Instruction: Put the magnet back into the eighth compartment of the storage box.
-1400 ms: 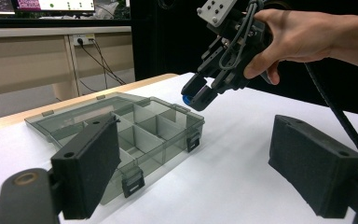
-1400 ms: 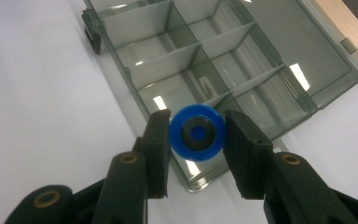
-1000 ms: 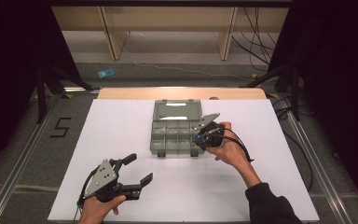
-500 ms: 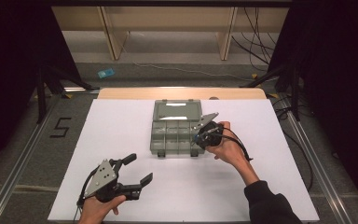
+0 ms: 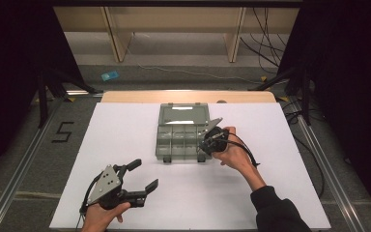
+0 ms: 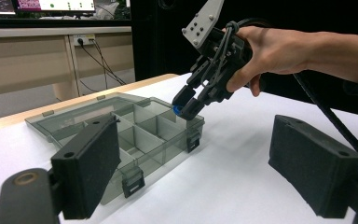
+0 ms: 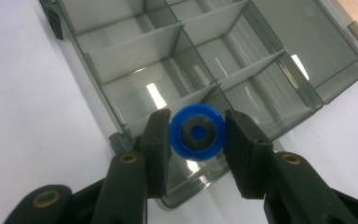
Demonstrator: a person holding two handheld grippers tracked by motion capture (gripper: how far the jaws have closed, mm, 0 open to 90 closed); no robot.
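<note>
A clear grey compartment box (image 5: pixel 179 140) lies open in the middle of the white table, its lid (image 5: pixel 183 114) laid flat behind it. My right gripper (image 5: pixel 206 143) hovers over the box's front right corner, shut on a small blue round part (image 7: pixel 197 132) with a dark centre. That blue part (image 6: pixel 177 110) sits just above the corner compartment (image 6: pixel 185 122). The box's compartments (image 7: pixel 168 88) look empty. My left gripper (image 5: pixel 141 175) rests open near the table's front left, nothing between its pads (image 6: pixel 91 164).
The white sheet (image 5: pixel 125 145) covers the table, with a wooden edge (image 5: pixel 188 96) at the back. Black latches (image 6: pixel 133 182) stick out from the box's front. A cable (image 5: pixel 244 147) trails from the right gripper. Dark curtains and metal rails flank the table.
</note>
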